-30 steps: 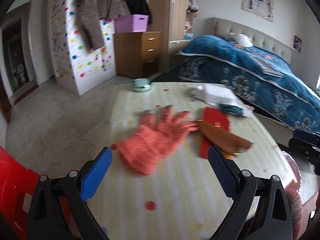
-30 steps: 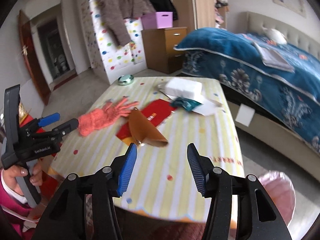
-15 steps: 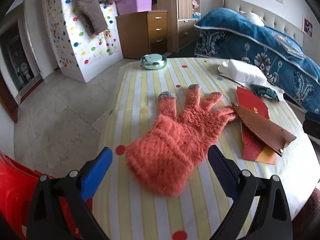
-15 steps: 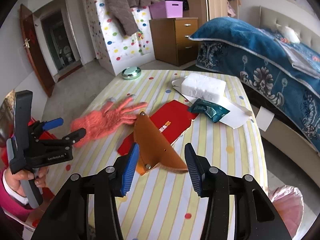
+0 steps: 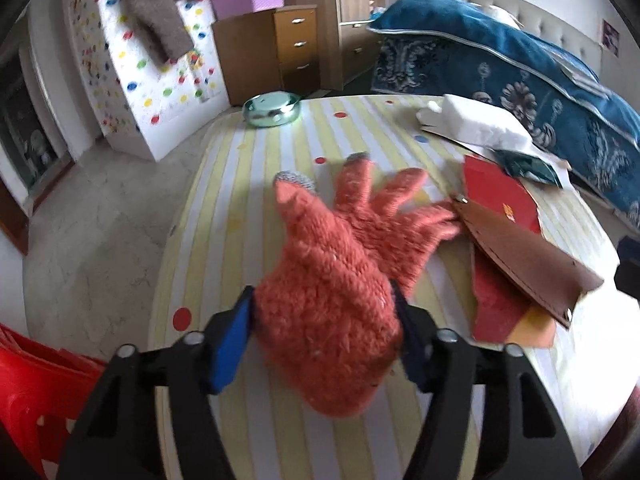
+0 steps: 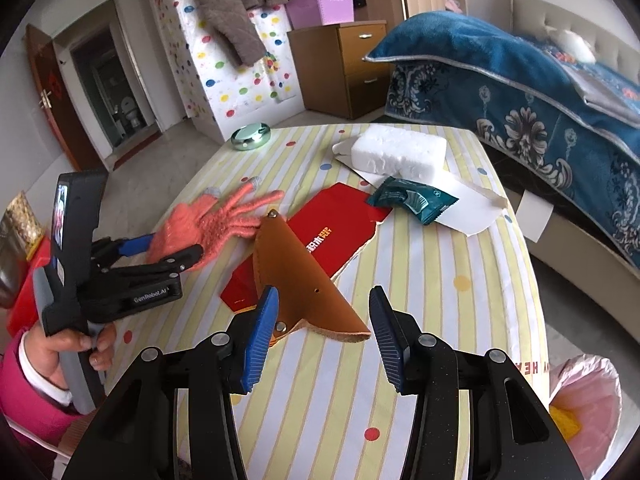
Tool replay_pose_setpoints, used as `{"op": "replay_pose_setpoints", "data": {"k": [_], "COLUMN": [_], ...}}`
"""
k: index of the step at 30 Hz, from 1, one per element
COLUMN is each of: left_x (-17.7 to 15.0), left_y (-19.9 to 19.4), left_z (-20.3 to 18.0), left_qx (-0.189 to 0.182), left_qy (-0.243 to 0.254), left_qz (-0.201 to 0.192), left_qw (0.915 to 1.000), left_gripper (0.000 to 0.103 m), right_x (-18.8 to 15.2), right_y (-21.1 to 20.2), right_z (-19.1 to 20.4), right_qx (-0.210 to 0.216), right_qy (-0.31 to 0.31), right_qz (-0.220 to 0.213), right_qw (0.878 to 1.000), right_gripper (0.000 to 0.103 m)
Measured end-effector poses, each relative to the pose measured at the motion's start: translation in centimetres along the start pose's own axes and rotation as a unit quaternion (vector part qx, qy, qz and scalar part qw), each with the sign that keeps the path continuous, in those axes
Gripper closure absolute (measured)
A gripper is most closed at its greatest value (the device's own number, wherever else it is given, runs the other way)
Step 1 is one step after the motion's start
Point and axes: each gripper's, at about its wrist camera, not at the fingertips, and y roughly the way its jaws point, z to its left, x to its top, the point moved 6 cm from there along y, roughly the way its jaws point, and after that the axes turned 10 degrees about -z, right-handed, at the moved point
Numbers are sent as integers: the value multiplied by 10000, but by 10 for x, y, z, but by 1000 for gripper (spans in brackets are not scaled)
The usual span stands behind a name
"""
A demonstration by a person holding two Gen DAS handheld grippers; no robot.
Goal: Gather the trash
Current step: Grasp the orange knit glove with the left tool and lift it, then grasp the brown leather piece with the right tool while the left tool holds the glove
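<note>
Left wrist view: orange glove [image 5: 332, 280] cuff sits between closing jaws.

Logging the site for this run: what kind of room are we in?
Most likely a home bedroom: a bed with a blue blanket, a wooden drawer chest, and a small table with a striped cloth.

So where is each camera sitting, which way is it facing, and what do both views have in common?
Left wrist: sits on the left gripper, looking down along its fingers at the orange glove, which lies between the closing jaws; only the gripper's own black frame shows.
Right wrist: sits on the right gripper, looking across the table over the brown leather pouch; the left gripper, a hand and a pink sleeve show.
Shared: glove, pouch, red card, white block, green tin, bed.
</note>
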Motion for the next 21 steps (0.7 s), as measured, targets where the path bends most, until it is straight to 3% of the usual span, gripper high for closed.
{"op": "replay_pose_setpoints", "data": {"k": [2,6,10,13,16,21], "left_x": [-2,4,29,44,53,49], "left_y": [-5,-28,-71,-89,-94,-81], "left_z": [-2,1,12,20,26,27], "left_qx": [-252,-359,-454,-428,-396,-362], "left_qy": [-149,-291,-446,-548,-647,-717], "left_qz": [28,-238,-863,-1116,-1222,-1118], "left_qw": [9996,9986,9942,9913,9896,9905], "left_gripper": [79,81,80,80,80,80], "right_x": [-1,0,0,1,3,5], "right_y": [-2,-7,-5,-1,12,33], "right_z": [0,1,7,13,19,26], "right_qx": [-4,12,133,201,237,287], "right_qy": [-24,-92,-245,-341,-507,-604], "right_qz": [6,-16,62,104,199,266], "right_qw": [10000,10000,9996,9992,9982,9974], "right_gripper": [55,55,53,44,37,37]}}
